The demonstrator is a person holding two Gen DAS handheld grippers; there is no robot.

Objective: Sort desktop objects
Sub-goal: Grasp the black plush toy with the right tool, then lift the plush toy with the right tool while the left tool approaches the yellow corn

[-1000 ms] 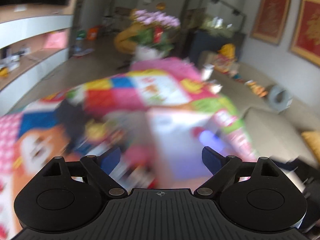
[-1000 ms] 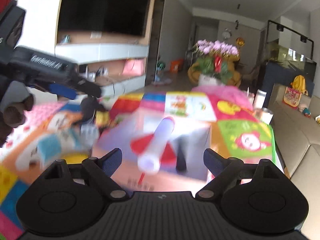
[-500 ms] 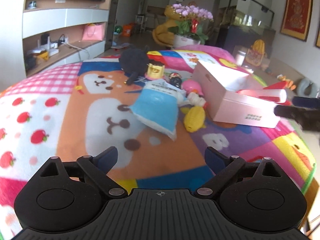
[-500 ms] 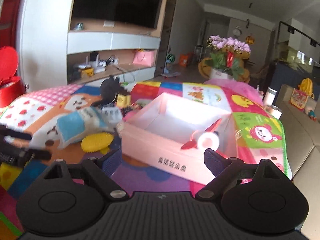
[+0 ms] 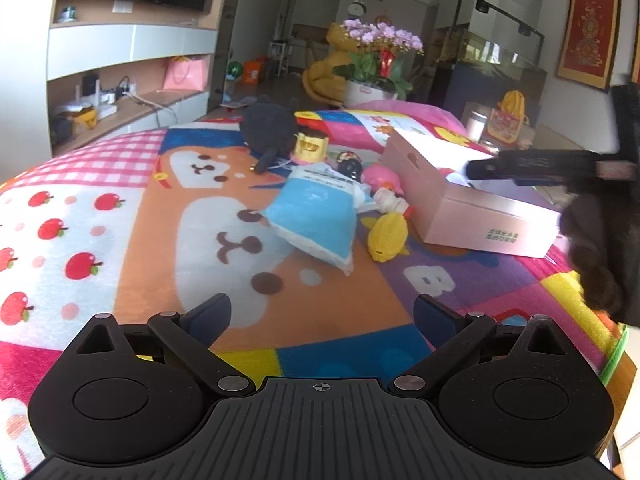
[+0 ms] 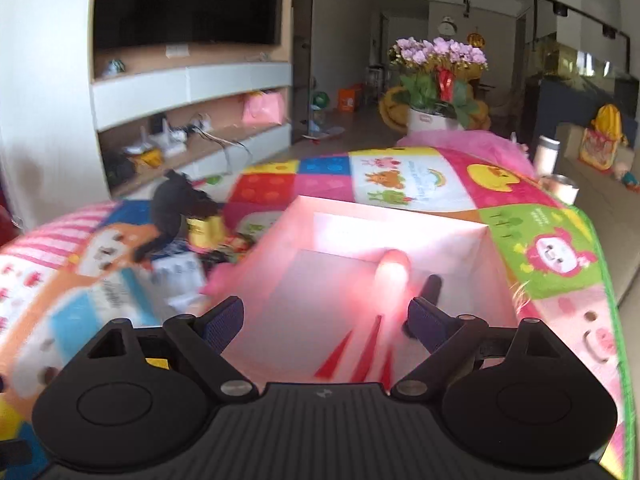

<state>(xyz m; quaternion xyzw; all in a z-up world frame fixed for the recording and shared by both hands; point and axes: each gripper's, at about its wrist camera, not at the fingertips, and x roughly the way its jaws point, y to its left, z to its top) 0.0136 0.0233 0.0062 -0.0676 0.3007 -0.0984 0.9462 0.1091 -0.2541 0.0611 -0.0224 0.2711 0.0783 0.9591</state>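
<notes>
Landmark: open pink box (image 5: 472, 216) on a bright patchwork blanket (image 5: 120, 216)
Done: one toy rocket (image 6: 390, 276), white with red fins, lies inside the box; likely the only item sorted
Left: blue-and-white packet (image 5: 316, 216), yellow toy (image 5: 387, 234), black plush (image 5: 267, 130) and small bits lie in a heap just left of the box
Left gripper (image 5: 322, 314): jaws opening, nothing between them; aimed at the blanket short of the heap
Right gripper (image 6: 325, 314): jaws wide, over the box; rocket below, apparently not gripped
</notes>
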